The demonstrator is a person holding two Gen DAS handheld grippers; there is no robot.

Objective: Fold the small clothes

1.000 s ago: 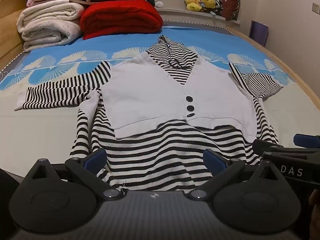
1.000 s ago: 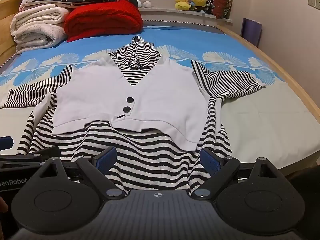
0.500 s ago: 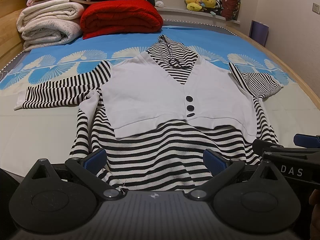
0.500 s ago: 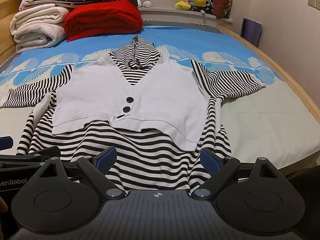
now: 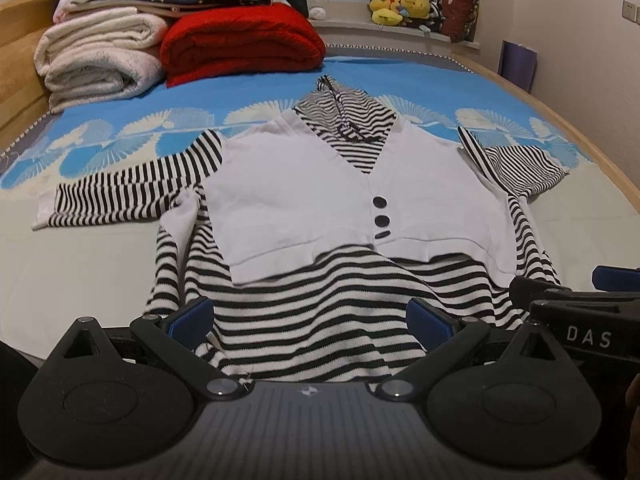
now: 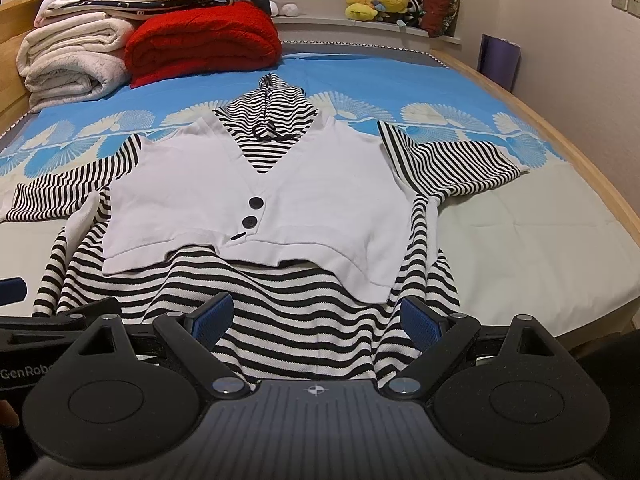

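Observation:
A small hooded top (image 5: 320, 200) with black and white stripes and a white vest front with black buttons lies flat, face up, on the bed; it also shows in the right wrist view (image 6: 256, 208). Both sleeves are spread sideways, the hood points away. My left gripper (image 5: 310, 318) is open and empty, just above the striped hem. My right gripper (image 6: 316, 316) is open and empty over the hem's right part. Each gripper shows at the edge of the other's view.
Folded white blankets (image 5: 96, 60) and a red quilt (image 5: 240, 40) are stacked at the head of the bed. Plush toys (image 5: 400, 8) sit on the window sill. The bed's wooden edge (image 6: 560, 136) runs along the right, near the wall.

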